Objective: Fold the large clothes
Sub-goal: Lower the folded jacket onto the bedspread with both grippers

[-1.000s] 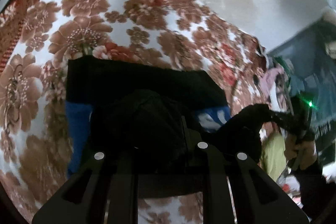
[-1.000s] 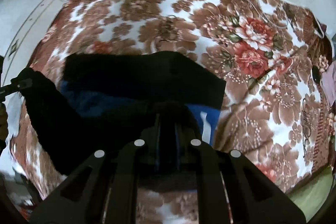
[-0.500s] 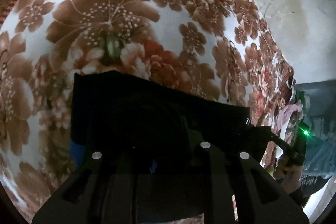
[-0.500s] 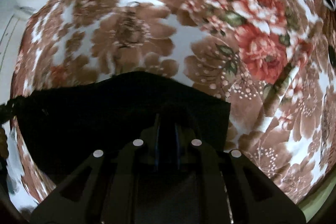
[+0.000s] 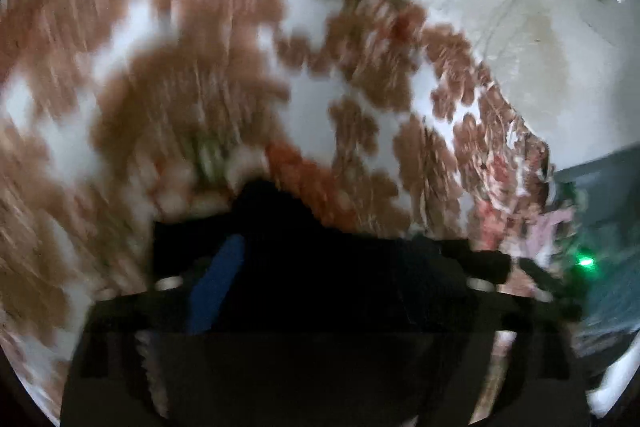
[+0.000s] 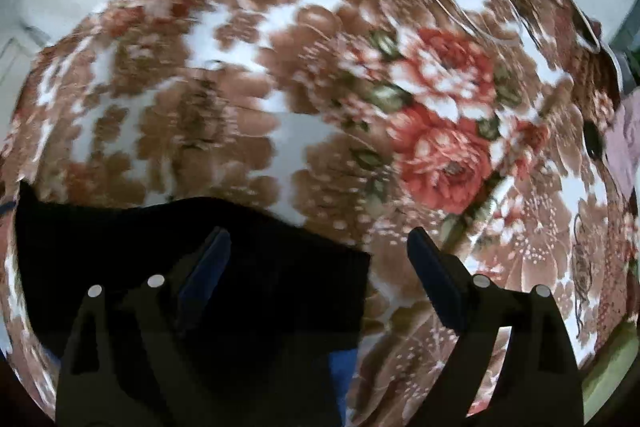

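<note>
Lying on the floral blanket (image 6: 280, 75), the black garment (image 6: 248, 267) sat beneath my right fingers (image 6: 318, 243), spread and released; left fingers (image 5: 320, 267) likewise parted over it.

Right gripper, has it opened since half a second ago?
Yes. The right gripper was shut on the black garment; now it is open, fingers apart above the garment's edge on the floral blanket.

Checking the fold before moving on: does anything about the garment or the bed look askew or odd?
Mostly tidy. The black garment lies flat on the floral blanket, but a blue layer pokes out beneath its lower right edge, so the layers are not quite aligned. The right tongs are open above it. The left view is too blurred to judge.
</note>
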The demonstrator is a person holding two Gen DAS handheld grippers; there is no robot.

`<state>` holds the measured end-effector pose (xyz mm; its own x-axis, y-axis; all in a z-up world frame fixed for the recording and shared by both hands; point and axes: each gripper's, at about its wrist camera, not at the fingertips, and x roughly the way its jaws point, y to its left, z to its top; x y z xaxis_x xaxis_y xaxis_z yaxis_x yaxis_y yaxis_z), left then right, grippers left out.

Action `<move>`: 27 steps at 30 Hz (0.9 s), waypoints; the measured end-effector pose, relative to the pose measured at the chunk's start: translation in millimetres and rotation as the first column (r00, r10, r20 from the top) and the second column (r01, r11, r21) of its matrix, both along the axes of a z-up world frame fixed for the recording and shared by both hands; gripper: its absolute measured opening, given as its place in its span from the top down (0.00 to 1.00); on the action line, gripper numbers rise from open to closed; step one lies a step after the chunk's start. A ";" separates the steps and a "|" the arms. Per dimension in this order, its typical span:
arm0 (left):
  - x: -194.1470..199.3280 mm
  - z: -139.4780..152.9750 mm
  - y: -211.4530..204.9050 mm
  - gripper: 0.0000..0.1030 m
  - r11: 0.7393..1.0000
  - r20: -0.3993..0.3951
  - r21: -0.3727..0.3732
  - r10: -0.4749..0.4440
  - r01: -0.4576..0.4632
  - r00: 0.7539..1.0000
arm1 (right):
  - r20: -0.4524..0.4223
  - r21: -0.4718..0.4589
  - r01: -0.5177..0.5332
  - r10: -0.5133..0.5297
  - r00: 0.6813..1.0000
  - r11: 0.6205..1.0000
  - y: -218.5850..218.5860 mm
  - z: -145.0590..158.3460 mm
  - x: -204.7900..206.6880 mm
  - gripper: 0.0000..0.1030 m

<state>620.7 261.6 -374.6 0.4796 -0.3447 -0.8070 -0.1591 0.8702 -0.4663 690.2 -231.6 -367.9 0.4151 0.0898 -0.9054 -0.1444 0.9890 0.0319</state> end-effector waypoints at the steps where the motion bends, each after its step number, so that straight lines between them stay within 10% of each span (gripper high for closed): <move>1: -6.3 11.6 -4.6 0.08 0.998 0.053 0.059 -0.025 0.022 0.998 | 0.019 -0.001 -0.016 0.016 1.000 1.000 7.7 4.1 -5.7 0.13; 6: -37.8 21.7 -40.6 0.08 0.955 0.113 0.265 -0.171 0.136 0.979 | 0.113 -0.008 -0.178 0.178 0.978 0.984 75.3 7.5 -57.9 0.11; 14: -56.8 -40.9 -122.4 0.08 0.812 0.019 0.424 -0.450 0.401 0.893 | 0.067 -0.309 -0.222 0.254 0.965 0.925 128.2 -70.9 -68.7 0.12; 27: -26.0 -86.5 -45.8 0.06 0.793 -0.047 0.579 -0.200 0.190 0.979 | 0.177 -0.385 -0.200 0.285 0.942 0.901 110.6 -72.3 -19.0 0.09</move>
<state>594.7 215.8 -461.0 0.4675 0.0955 -0.8788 0.0461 0.9902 0.1322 671.1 -120.9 -440.3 0.6170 -0.0971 -0.7810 -0.3424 0.8604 -0.3774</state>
